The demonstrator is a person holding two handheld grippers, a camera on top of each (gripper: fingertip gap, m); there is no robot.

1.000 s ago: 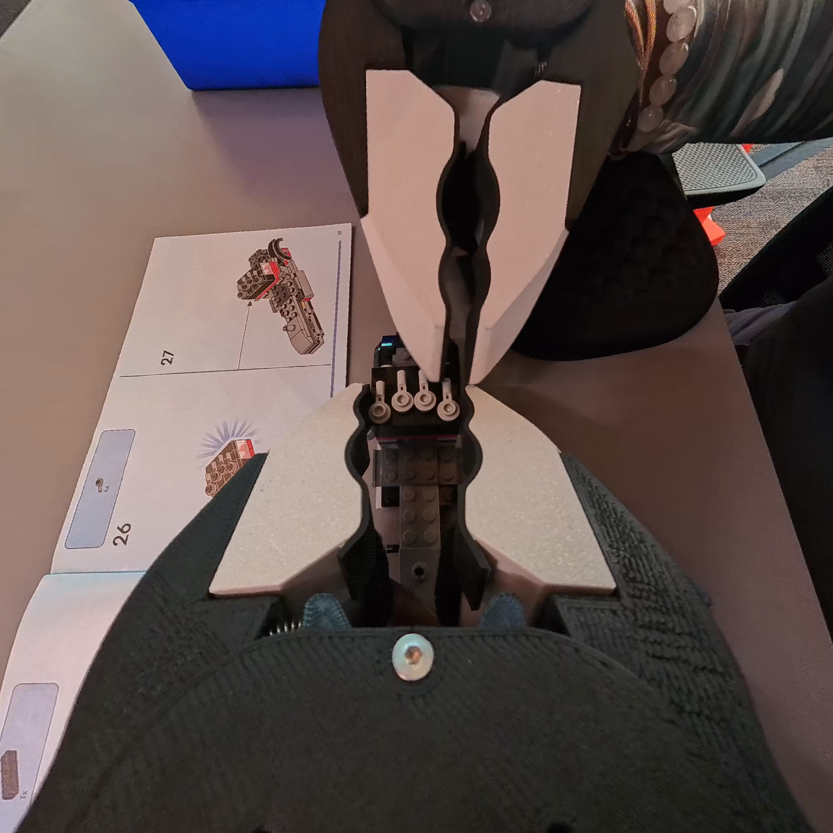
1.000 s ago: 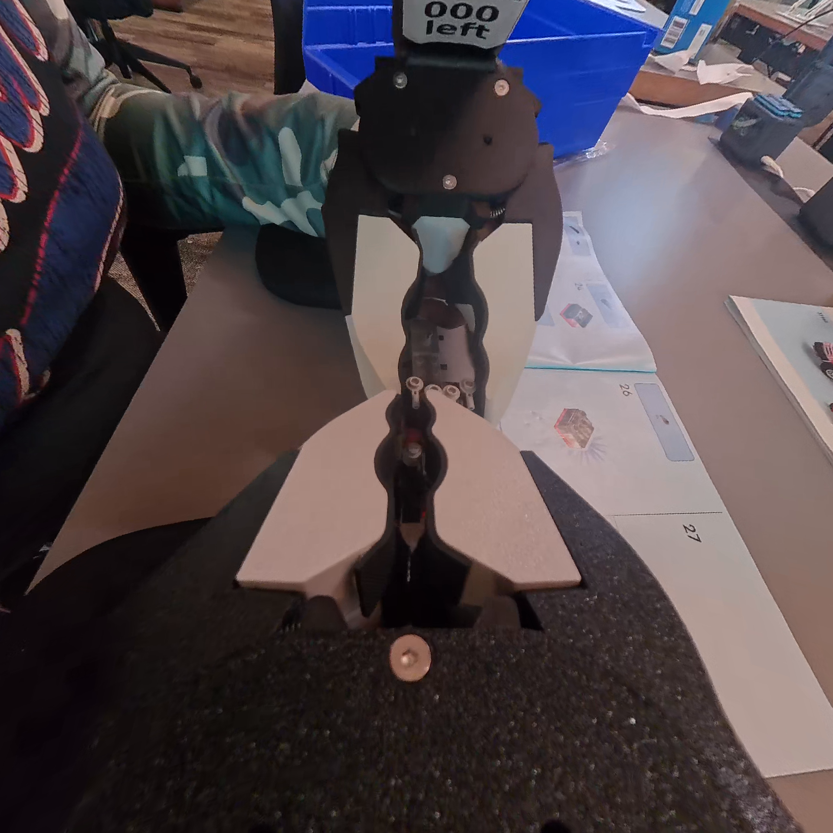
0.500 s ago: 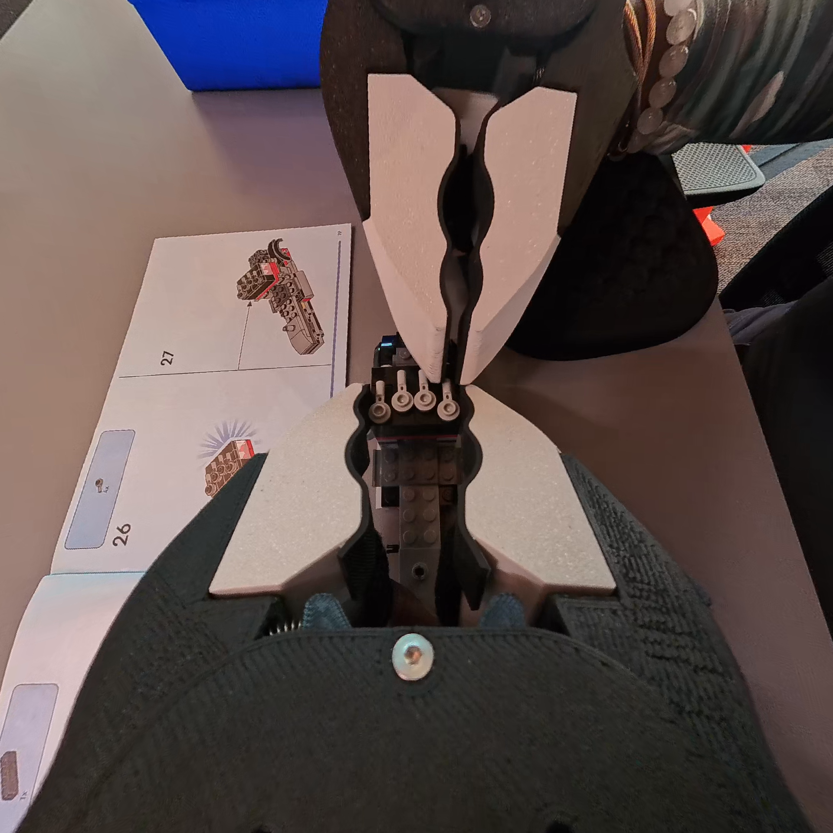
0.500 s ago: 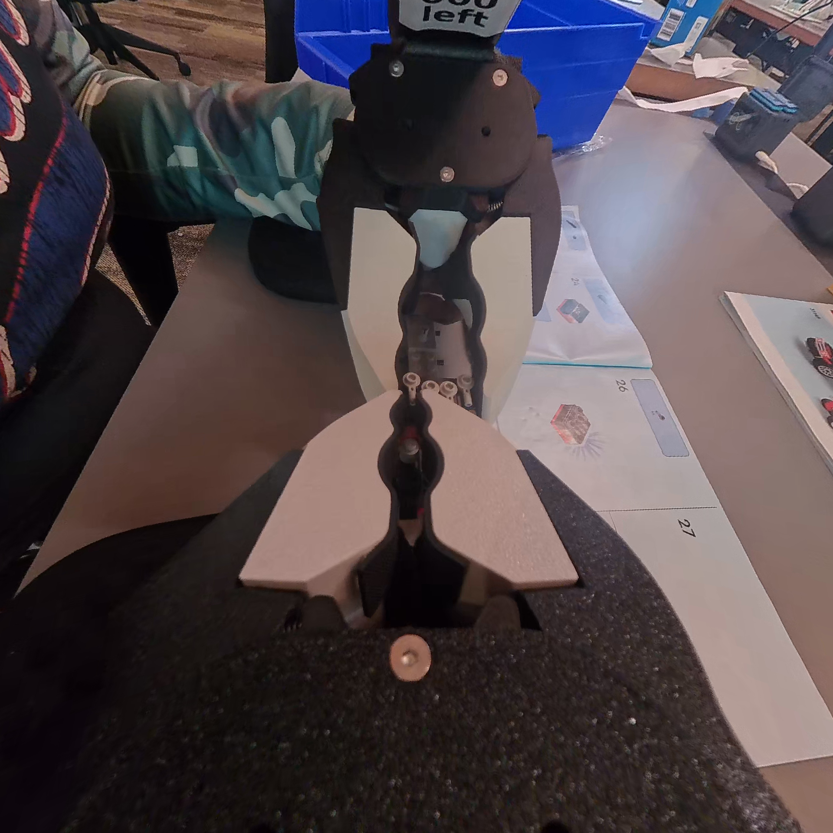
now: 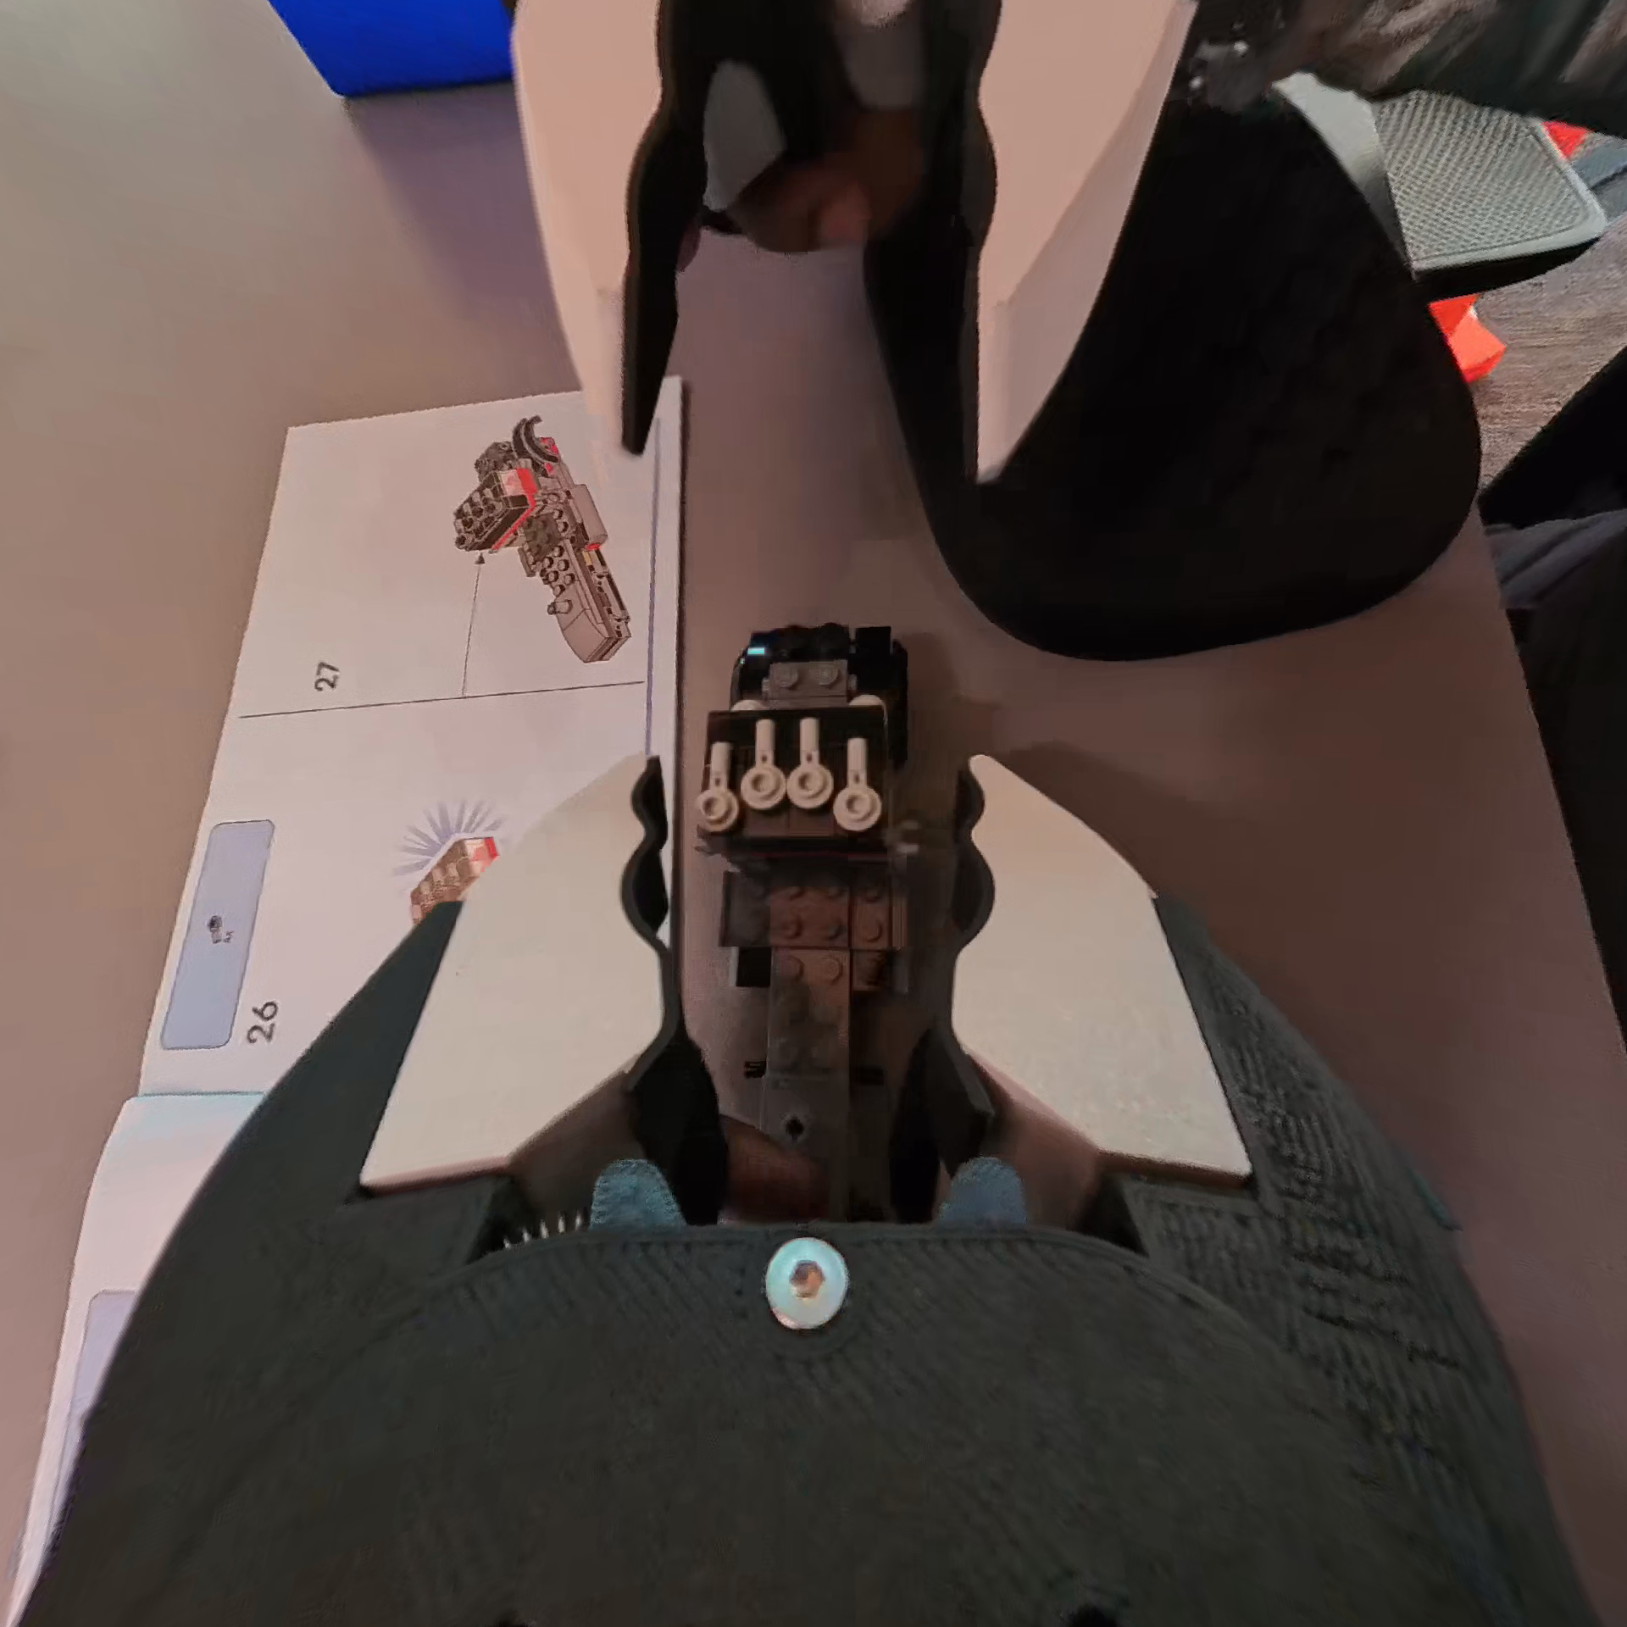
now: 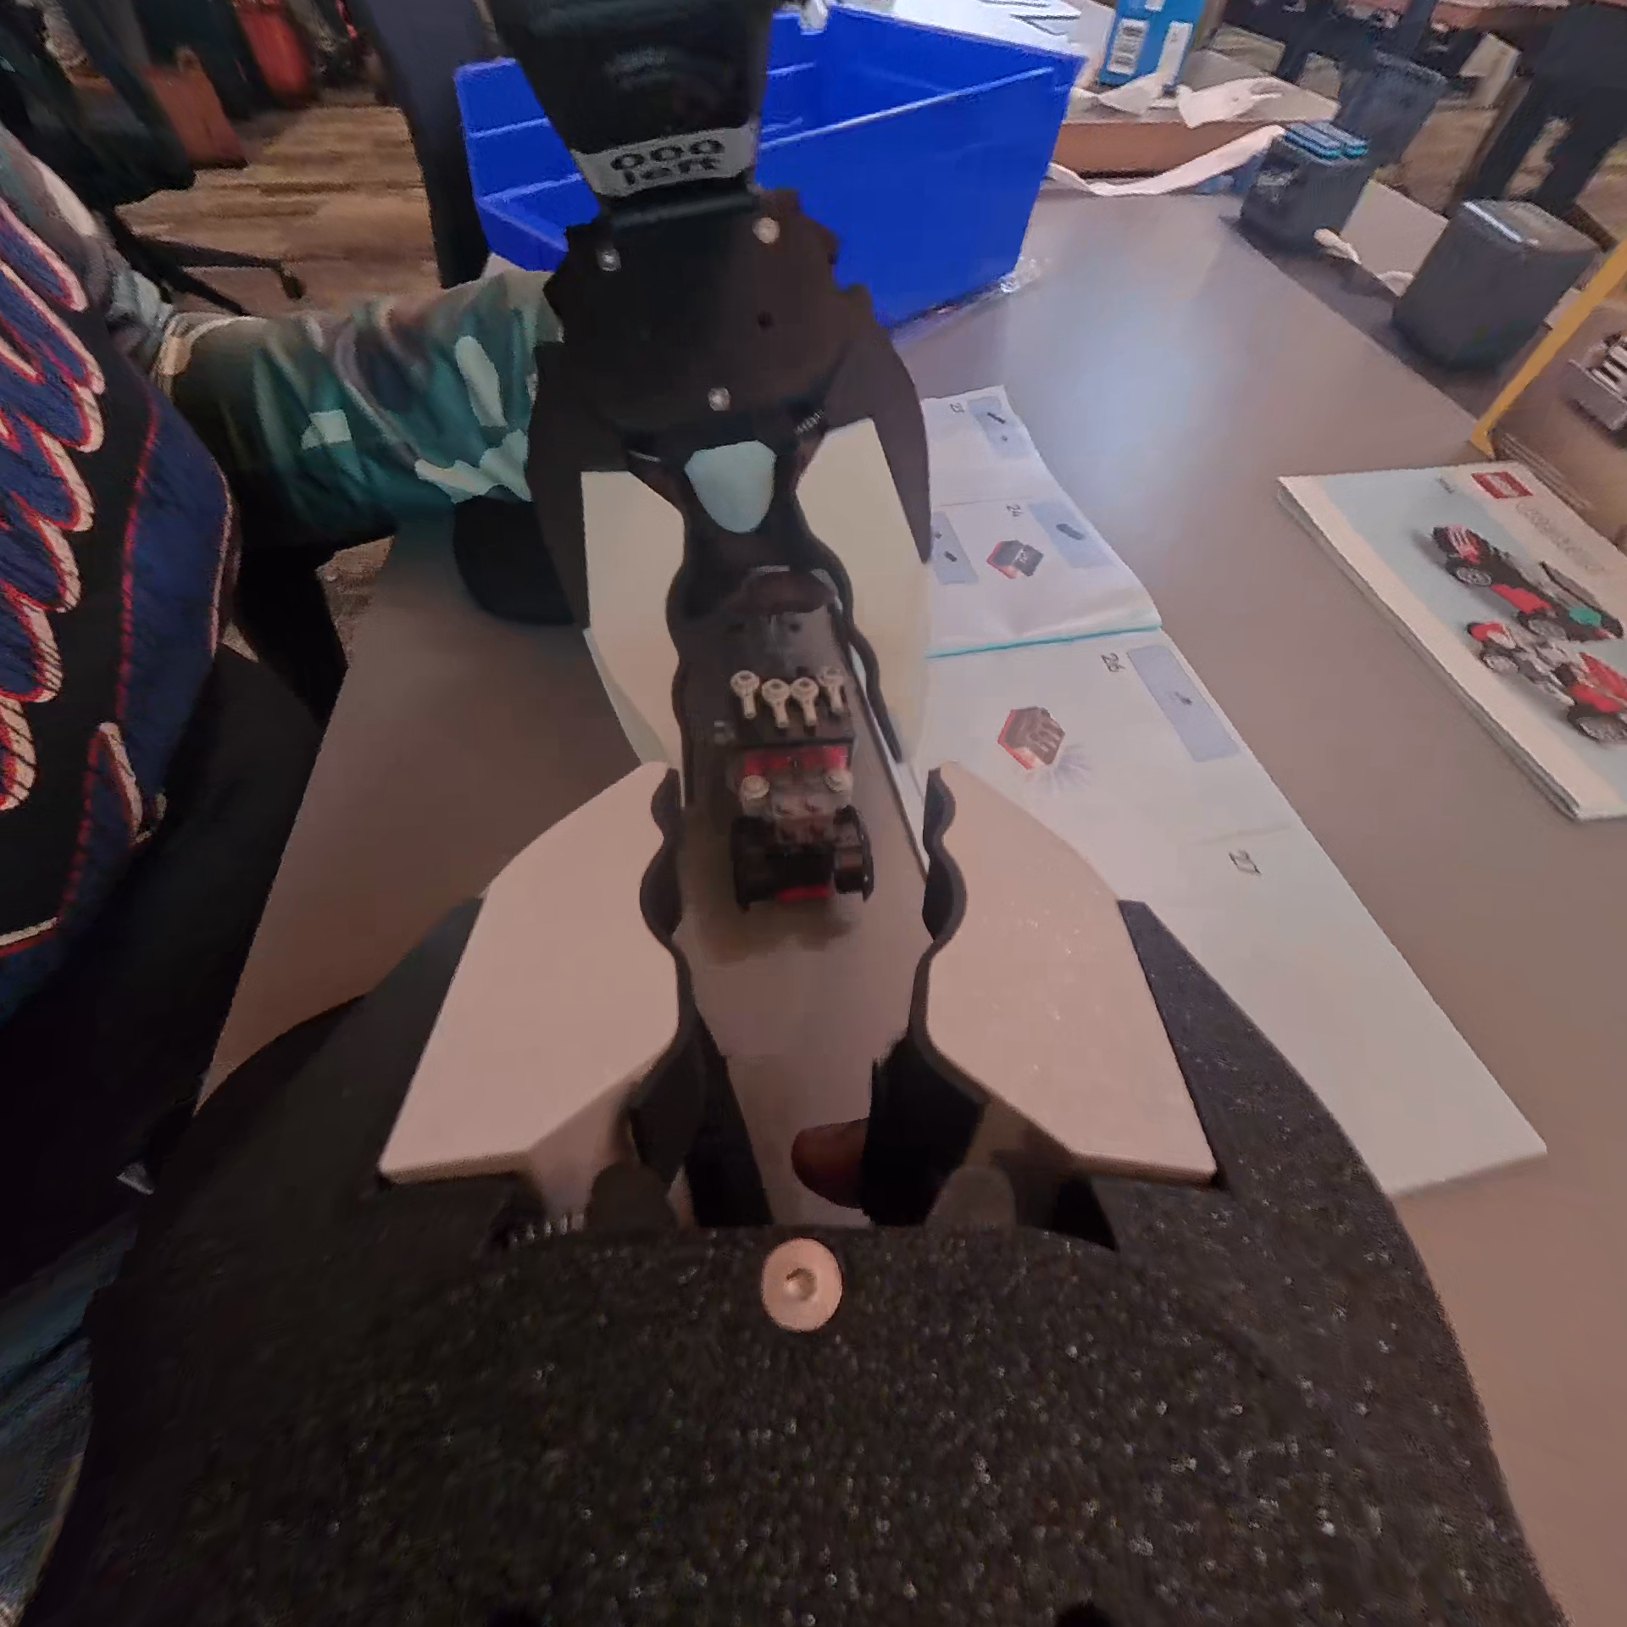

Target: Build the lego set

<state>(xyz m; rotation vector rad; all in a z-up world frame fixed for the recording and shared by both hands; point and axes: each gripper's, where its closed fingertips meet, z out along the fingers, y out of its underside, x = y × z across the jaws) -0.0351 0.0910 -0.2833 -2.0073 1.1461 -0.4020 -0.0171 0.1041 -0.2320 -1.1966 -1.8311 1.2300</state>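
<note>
My left gripper (image 5: 806, 775) gaping wide around the lego model (image 5: 806, 845) without gripping, model lying on the table (image 5: 1188, 836) beside the manual (image 5: 423, 634), my right gripper (image 6: 797, 779) spreading wide, gripping nothing

Dim, warm indoor light. A pale glare patch lies on the counter (image 6: 1171, 370). Wide-angle edges bend, and both views show motion blur.

Step numbers on instruction booklet (image 5: 352, 775)

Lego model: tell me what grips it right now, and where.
Nothing holds the lego model. Left gripper and right gripper are both open; it sits on the table.
</note>
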